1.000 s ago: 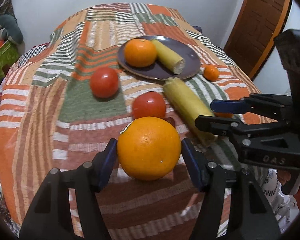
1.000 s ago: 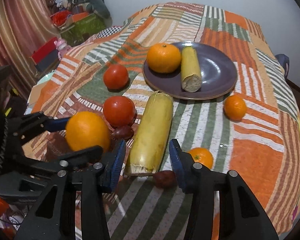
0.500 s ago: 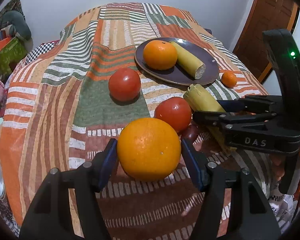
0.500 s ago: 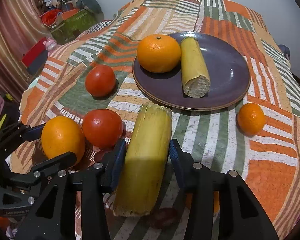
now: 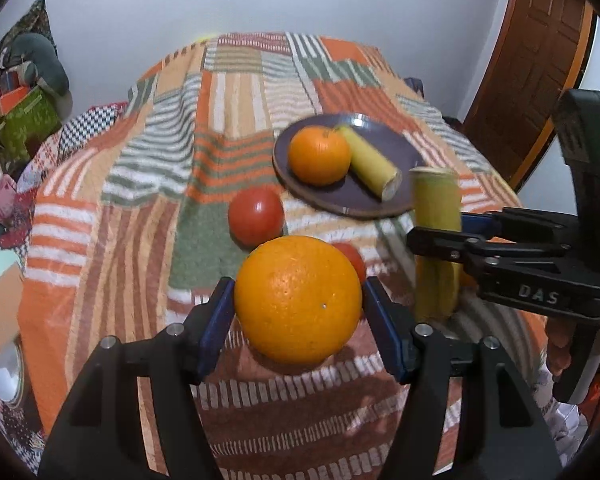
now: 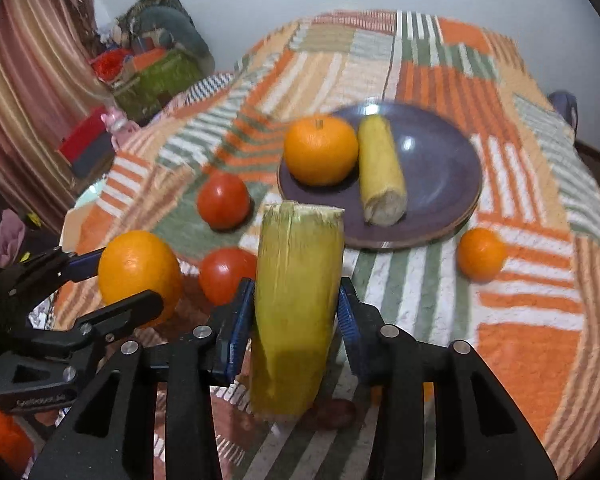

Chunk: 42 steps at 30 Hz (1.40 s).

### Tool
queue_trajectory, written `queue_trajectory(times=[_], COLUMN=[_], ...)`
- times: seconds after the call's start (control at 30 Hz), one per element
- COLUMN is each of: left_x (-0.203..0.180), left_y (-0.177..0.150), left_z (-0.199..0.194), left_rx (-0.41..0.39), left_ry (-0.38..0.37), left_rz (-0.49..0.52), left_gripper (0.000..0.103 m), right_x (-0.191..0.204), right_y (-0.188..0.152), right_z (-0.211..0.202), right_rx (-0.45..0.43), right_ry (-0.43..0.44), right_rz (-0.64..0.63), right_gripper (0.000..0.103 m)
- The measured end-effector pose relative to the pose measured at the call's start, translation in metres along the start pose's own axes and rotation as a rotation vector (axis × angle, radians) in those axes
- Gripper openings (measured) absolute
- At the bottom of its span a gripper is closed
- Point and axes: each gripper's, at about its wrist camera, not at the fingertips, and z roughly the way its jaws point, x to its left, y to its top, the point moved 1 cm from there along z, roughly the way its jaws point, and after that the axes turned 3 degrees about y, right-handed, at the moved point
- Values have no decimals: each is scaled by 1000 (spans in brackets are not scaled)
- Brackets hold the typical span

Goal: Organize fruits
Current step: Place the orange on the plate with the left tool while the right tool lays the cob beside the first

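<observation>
Left gripper (image 5: pixel 298 328): your jaws are clamped on the large orange (image 5: pixel 298 300), 1 blue pad on each flank, the fruit clear of the cloth.
Right gripper (image 6: pixel 296 320): your jaws have just been closing and now pinch the corn cob in husk (image 6: pixel 298 304) at mid-length; the cob stands nearly upright, cut end up, its lower end hanging below the pads.
Cross view: from your left wrist the right gripper (image 5: pixel 440 236) shows side-on with the cob (image 5: pixel 436 240) in it; from your right wrist the left gripper (image 6: pixel 112 280) shows at lower left with the orange (image 6: pixel 140 272).
Plate (image 6: pixel 440 184): 1 dark purple plate on the cloth, beyond both grippers.
Plate contents: 1 stemmed orange (image 6: pixel 320 150) and 1 shorter cob piece (image 6: pixel 380 176), touching side by side.
Tomatoes: 2 on the cloth; the far tomato (image 6: pixel 223 200) lies left of the plate, the near tomato (image 6: pixel 226 276) sits between the 2 held items in the right wrist view.
Small mandarin (image 6: pixel 480 254): on the cloth just beside the plate's right rim.
Dark small fruit (image 6: pixel 336 412): on the cloth beneath the held cob; kind unclear.
Surface: patchwork striped cloth (image 5: pixel 148 216) in orange, green and cream.
</observation>
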Motion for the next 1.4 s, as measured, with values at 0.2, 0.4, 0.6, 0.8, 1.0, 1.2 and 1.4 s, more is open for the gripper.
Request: queue_trajectory(times=[0.2, 0.4, 0.6, 0.8, 1.0, 1.2, 1.4], left_x=[-11, -26, -36, -47, -51, -52, -57], left_y=[24, 49, 64, 72, 76, 83, 89], left_z=[-11, -6, 16, 45, 78, 100, 108], left_rx=[-56, -76, -53, -16, 35, 56, 50], left_ry=[-5, -26, -52, -52, -48, -45, -54], left_rz=[16, 35, 45, 79, 86, 91, 132], left_gripper=[64, 64, 64, 64, 64, 64, 64], right_x=[-4, -20, -38, -55, -64, -69, -76], right_y=[16, 35, 46, 48, 51, 57, 73], right_z=[-36, -59, -61, -47, -24, -4, 14], right_rx=[-102, -173, -183, -152, -96, -58, -41], right_ry=[-24, -61, -111, -121, -117, -103, -78], right_rz=[-14, -8, -9, 4, 0, -5, 11], right_gripper=[36, 36, 36, 36, 36, 36, 36])
